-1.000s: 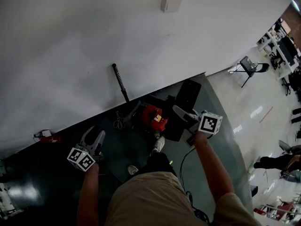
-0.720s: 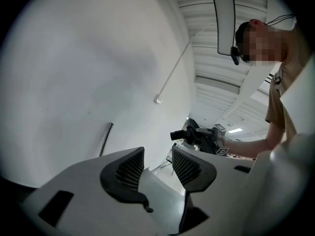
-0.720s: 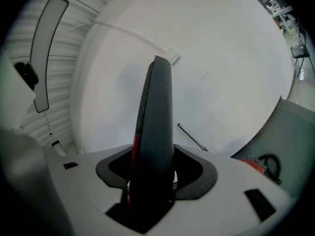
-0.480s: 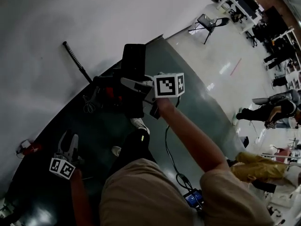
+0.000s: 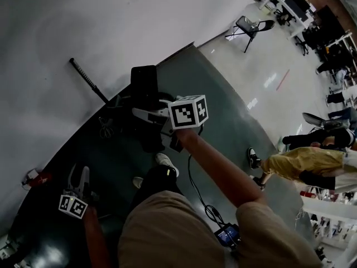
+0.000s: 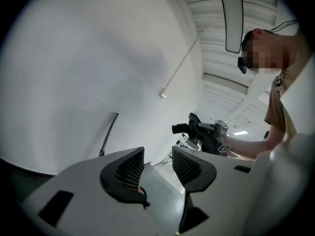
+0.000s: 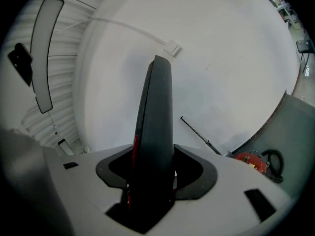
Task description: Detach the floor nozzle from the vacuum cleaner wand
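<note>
A flat black floor nozzle (image 7: 157,112) with a red edge stands upright between the jaws of my right gripper (image 7: 152,168), which is shut on it. In the head view that gripper (image 5: 140,114) holds the nozzle (image 5: 144,78) out above the dark floor mat, near the white wall. A thin black wand (image 5: 89,81) leans against the wall, apart from the nozzle; it also shows in the right gripper view as the wand (image 7: 199,135). My left gripper (image 5: 78,175) hangs low at the left, and its jaws (image 6: 156,167) stand open with nothing between them.
The red vacuum body (image 7: 251,161) and a black hose loop (image 7: 273,159) lie on the green mat (image 5: 234,121) by the wall. A small red and white object (image 5: 33,177) sits at the left. A person (image 5: 301,163) walks past at the right. A cable (image 5: 195,188) trails down.
My right gripper has carried the nozzle leftward towards the wall and the wand. The left gripper has sunk lower at the left. A person in yellow has come into view at the right.
</note>
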